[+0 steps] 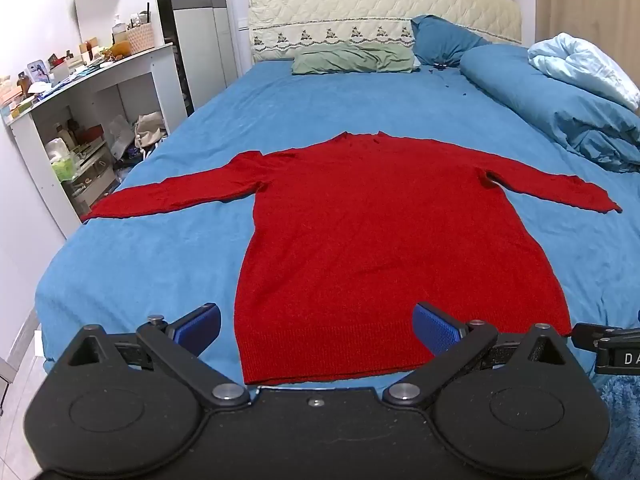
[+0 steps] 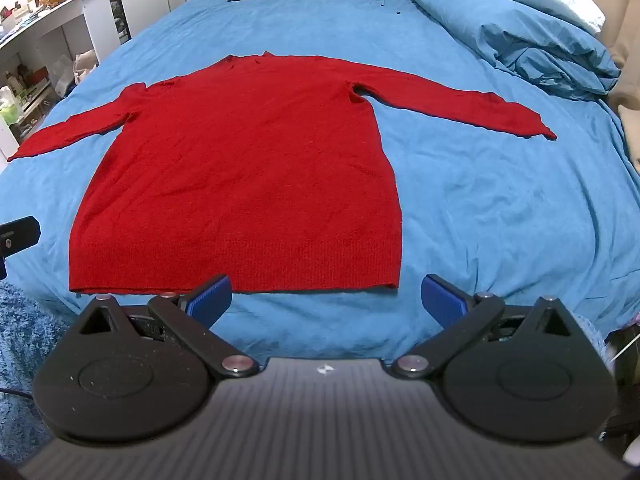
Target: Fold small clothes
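A red long-sleeved sweater (image 1: 384,232) lies flat on the blue bed sheet (image 1: 152,264), both sleeves spread out sideways, hem nearest me. It also shows in the right wrist view (image 2: 248,168). My left gripper (image 1: 316,328) is open and empty, hovering over the hem's left half. My right gripper (image 2: 326,300) is open and empty, just in front of the hem's right corner. The right gripper's edge shows at the far right of the left wrist view (image 1: 608,346).
A rolled blue duvet (image 1: 560,104) lies along the bed's right side. A green pillow (image 1: 352,60) and a blue pillow (image 1: 444,36) lie at the headboard. A cluttered white shelf (image 1: 84,100) stands left of the bed.
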A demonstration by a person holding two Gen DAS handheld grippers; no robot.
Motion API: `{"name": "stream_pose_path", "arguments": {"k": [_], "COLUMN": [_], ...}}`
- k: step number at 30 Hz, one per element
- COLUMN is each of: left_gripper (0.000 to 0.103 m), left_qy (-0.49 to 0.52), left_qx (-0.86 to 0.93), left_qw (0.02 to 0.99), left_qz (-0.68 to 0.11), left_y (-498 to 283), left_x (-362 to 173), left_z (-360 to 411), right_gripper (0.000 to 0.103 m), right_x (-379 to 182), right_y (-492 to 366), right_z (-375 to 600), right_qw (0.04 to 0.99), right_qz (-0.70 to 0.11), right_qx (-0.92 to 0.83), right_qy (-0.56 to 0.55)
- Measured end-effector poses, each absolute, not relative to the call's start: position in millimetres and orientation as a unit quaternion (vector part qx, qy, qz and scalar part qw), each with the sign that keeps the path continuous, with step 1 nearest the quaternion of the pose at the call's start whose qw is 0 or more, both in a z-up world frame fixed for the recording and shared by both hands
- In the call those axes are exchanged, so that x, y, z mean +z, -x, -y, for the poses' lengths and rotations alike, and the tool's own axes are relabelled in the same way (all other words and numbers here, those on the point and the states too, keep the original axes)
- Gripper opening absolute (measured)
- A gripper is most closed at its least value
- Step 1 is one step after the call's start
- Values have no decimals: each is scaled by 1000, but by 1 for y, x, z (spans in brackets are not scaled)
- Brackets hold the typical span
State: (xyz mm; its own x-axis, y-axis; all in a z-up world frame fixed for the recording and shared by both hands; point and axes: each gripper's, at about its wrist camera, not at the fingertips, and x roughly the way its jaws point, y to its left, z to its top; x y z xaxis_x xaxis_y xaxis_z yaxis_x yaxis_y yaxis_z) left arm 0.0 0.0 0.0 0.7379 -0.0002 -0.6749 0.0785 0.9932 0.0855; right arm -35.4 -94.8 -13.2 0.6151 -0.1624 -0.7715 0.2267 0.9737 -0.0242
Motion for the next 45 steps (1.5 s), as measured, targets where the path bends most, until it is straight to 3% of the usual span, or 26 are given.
{"name": "stream_pose_path", "arguments": {"k": [45], "left_gripper": [103], "left_qy": [-55], "left_qx": [-21], "left_qw": [932], "left_qz": [-358], "left_y": [7], "left_x": [1], "left_z": [-4], "right_gripper": [103], "right_x": [-11], "right_y": [36], "right_z": [91], "right_qw": [899], "right_qz": [-423], "right_qx": [-107], "right_qy": [-37]}}
